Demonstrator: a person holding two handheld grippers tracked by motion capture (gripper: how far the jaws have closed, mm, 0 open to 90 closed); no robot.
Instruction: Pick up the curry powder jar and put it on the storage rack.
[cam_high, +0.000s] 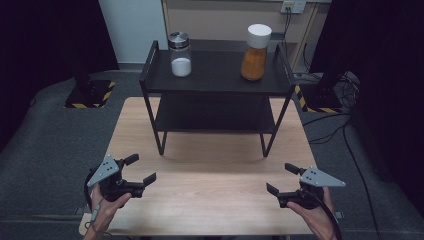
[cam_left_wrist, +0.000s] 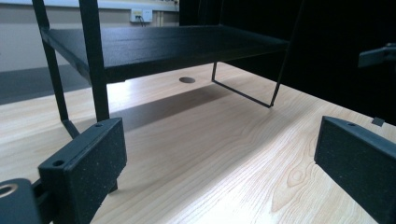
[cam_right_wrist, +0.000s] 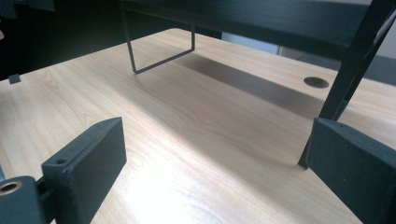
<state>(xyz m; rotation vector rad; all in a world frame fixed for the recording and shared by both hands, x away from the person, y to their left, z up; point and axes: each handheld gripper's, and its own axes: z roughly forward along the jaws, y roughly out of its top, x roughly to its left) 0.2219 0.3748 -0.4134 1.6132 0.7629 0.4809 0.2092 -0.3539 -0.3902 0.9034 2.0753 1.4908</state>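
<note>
A black two-tier metal rack (cam_high: 215, 80) stands at the far half of the wooden table (cam_high: 210, 175). On its top shelf are a glass jar of white powder with a silver lid (cam_high: 180, 55) on the left and a white-capped jar of orange contents (cam_high: 255, 52) on the right. My left gripper (cam_high: 141, 168) hovers open over the table's near left, nothing between its jaws. My right gripper (cam_high: 281, 178) is open and empty at the near right. In the left gripper view the gripper (cam_left_wrist: 219, 168) faces the rack's lower shelf (cam_left_wrist: 163, 46); in the right gripper view the gripper (cam_right_wrist: 215, 172) faces the rack's leg (cam_right_wrist: 345, 79).
A round cable hole (cam_left_wrist: 187, 80) lies in the tabletop under the rack. Grey floor surrounds the table, with a striped stand base (cam_high: 90, 94) at far left and cables (cam_high: 330, 130) at right. Bare wood spans between the two grippers.
</note>
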